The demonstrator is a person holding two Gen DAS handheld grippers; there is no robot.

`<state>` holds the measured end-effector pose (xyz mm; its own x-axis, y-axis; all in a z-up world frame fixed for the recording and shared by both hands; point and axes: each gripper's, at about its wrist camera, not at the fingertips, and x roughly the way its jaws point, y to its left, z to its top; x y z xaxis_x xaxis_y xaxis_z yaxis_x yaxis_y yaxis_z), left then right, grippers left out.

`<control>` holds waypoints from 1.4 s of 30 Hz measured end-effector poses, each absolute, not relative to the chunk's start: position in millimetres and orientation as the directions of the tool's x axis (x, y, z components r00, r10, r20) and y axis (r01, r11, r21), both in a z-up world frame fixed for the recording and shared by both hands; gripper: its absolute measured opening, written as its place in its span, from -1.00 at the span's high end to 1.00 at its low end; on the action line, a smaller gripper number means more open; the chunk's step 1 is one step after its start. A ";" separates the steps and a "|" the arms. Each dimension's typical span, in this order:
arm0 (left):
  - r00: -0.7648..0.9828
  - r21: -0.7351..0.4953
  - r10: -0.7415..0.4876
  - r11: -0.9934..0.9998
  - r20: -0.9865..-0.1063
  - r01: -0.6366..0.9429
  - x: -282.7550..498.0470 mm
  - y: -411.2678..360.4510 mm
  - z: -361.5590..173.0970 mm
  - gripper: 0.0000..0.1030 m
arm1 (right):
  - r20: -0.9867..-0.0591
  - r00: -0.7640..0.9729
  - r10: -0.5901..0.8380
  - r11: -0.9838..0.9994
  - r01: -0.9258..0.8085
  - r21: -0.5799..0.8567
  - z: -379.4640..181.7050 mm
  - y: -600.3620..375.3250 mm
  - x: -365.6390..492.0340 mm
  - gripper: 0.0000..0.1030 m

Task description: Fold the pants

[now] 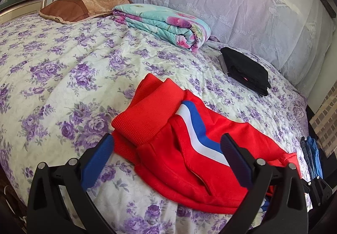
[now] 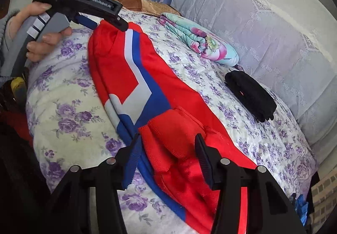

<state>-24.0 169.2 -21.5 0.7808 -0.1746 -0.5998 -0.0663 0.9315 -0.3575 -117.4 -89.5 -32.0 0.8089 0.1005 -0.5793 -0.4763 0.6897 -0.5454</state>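
Red pants [image 1: 185,149] with a white and blue stripe lie partly folded on the floral bedspread [image 1: 63,65]. My left gripper [image 1: 167,145] hovers open over the ribbed cuffs, with its blue pads wide apart and not touching the cloth. In the right wrist view a hand holds that left gripper [image 2: 107,23] at the far end of the pants [image 2: 130,61]. My right gripper [image 2: 168,149] is at the near end. A raised bunch of red fabric fills the gap between its fingers and touches both pads.
A folded floral blanket [image 1: 164,23] and a brown pillow [image 1: 80,8] lie at the back of the bed. A folded black garment [image 1: 246,69] sits to the right, near a lace-covered bolster [image 1: 231,2]. Blue clothes [image 1: 311,154] hang past the bed's right edge.
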 end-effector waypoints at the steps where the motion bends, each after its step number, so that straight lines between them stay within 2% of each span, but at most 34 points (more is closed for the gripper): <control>1: 0.780 -0.351 -0.172 0.934 -0.601 -0.065 -24.3 168.6 -21.6 -0.90 | -0.578 0.811 0.094 0.687 -0.473 -0.551 -32.8 -88.9 -113.7 0.01; 2: 0.780 -0.348 -0.172 0.935 -0.602 -0.063 -24.4 168.4 -21.4 -0.90 | -0.572 0.815 0.087 0.686 -0.466 -0.559 -33.4 -87.5 -112.4 0.02; 4: 0.780 -0.355 -0.176 0.933 -0.601 -0.063 -24.1 169.4 -21.5 -0.90 | -0.548 0.835 0.057 0.679 -0.435 -0.592 -34.5 -84.8 -107.2 0.19; 6: 0.780 -0.360 -0.175 0.930 -0.601 -0.068 -23.8 170.7 -22.1 -0.90 | -0.509 0.861 0.002 0.674 -0.377 -0.635 -36.2 -84.1 -99.4 0.49; 8: 0.779 -0.358 -0.172 0.931 -0.603 -0.072 -23.8 170.8 -21.8 -0.90 | -0.522 0.852 -0.032 0.676 -0.367 -0.640 -43.5 -85.1 -89.2 0.49; 9: 0.779 -0.358 -0.170 0.931 -0.604 -0.074 -23.7 171.0 -21.7 -0.90 | -0.546 0.837 -0.036 0.667 -0.387 -0.637 -50.6 -84.7 -85.8 0.47; 11: 0.778 -0.356 -0.166 0.931 -0.606 -0.078 -23.6 171.2 -21.5 -0.90 | -0.527 0.848 -0.061 0.632 -0.376 -0.678 -57.7 -81.4 -89.0 0.40; 13: 0.777 -0.355 -0.164 0.931 -0.608 -0.081 -23.8 171.9 -21.4 -0.90 | -0.516 0.855 -0.045 0.620 -0.381 -0.686 -50.8 -81.7 -99.0 0.14; 14: 0.776 -0.355 -0.161 0.931 -0.609 -0.085 -23.3 173.0 -21.4 -0.90 | -0.516 0.856 -0.018 0.629 -0.392 -0.671 -44.7 -84.5 -105.8 -0.11; 15: 0.775 -0.356 -0.159 0.930 -0.611 -0.090 -22.9 174.3 -21.6 -0.90 | -0.521 0.853 0.025 0.645 -0.412 -0.644 -35.7 -88.8 -114.4 -0.25; 19: 0.772 -0.372 -0.157 0.922 -0.616 -0.109 -21.3 179.7 -23.8 -0.90 | -0.503 0.855 0.124 0.723 -0.425 -0.544 -0.3 -104.5 -133.0 -0.28; 22: 0.768 -0.377 -0.157 0.919 -0.621 -0.118 -20.8 181.4 -24.5 -0.90 | -0.448 0.894 0.029 0.791 -0.294 -0.537 7.0 -118.8 -111.0 -0.28; 23: 0.768 -0.375 -0.155 0.919 -0.621 -0.118 -21.5 181.2 -23.9 -0.90 | -0.461 0.887 -0.014 0.803 -0.265 -0.534 0.9 -123.4 -99.1 -0.28; 25: 0.772 -0.357 -0.141 0.927 -0.620 -0.118 -23.0 180.5 -21.5 -0.90 | -0.593 0.802 -0.076 0.818 -0.290 -0.497 -30.1 -133.9 -67.3 -0.29; 29: 0.763 -0.322 -0.117 0.938 -0.636 -0.125 -22.9 178.4 -20.5 -0.90 | -0.639 0.769 -0.002 0.878 -0.304 -0.370 -26.4 -149.3 -55.5 -0.34; 31: 0.759 -0.323 -0.118 0.938 -0.640 -0.128 -23.4 177.9 -20.5 -0.90 | -0.629 0.776 0.041 0.898 -0.305 -0.317 -13.9 -157.4 -58.7 -0.35; 35: 0.761 -0.304 -0.111 0.945 -0.640 -0.117 -26.4 173.3 -16.7 -0.90 | -0.653 0.728 0.210 0.957 -0.290 -0.015 -1.3 -197.5 -64.1 -0.45; 37: 0.761 -0.292 -0.106 0.950 -0.640 -0.113 -27.4 170.2 -15.3 -0.90 | -0.699 0.688 0.198 0.969 -0.246 0.032 -15.9 -213.6 -56.4 -0.48; 39: 0.757 -0.285 -0.106 0.952 -0.645 -0.109 -27.6 167.2 -15.4 -0.90 | -0.756 0.613 0.231 0.961 -0.267 0.077 -38.0 -219.8 -44.2 -0.58; 42: 0.743 -0.267 -0.100 0.958 -0.661 -0.108 -28.1 162.9 -16.6 -0.90 | -0.669 0.693 0.269 0.957 -0.271 0.104 -17.1 -226.5 -60.9 -0.58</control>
